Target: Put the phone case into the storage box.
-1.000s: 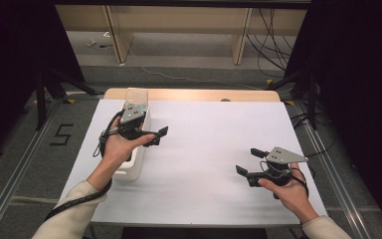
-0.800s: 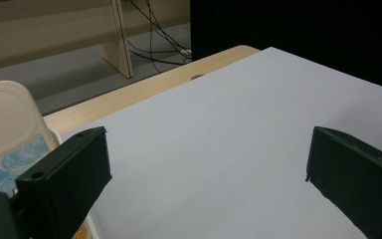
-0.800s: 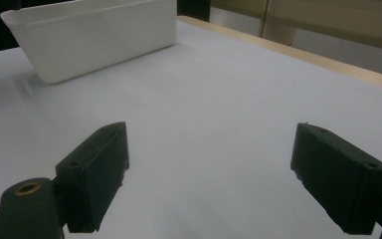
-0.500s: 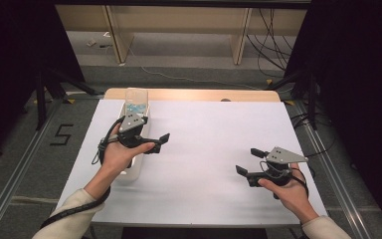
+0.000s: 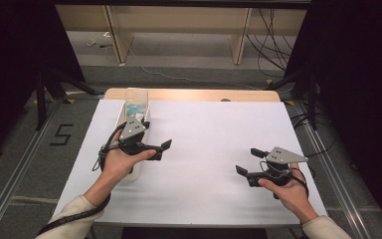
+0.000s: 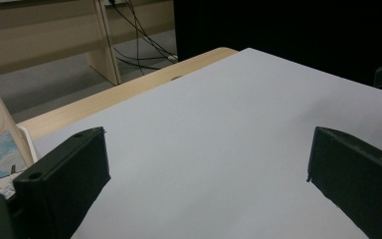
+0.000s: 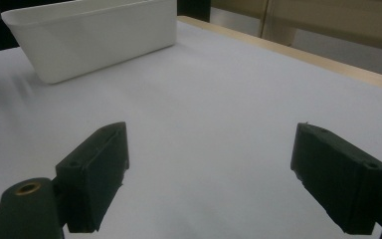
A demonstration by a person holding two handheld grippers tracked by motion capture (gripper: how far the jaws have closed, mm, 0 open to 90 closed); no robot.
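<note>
Left tool [image 5: 161, 151] lower, nearer the person, beside white bin [image 5: 138, 117].

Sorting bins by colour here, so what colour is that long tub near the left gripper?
White: the tub is plain white plastic, clearest in the right gripper view.

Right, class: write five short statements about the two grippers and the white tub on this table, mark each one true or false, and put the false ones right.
1. The left gripper has its jaws shut on a cup. False: the jaws stand open, with nothing between them.
2. The right gripper has its jaws open. True.
3. The white tub lies at the left side of the table. True.
4. The right gripper touches the tub. False: it is held well apart from it, at the table's right side.
5. A white sheet covers most of the table. True.
</note>
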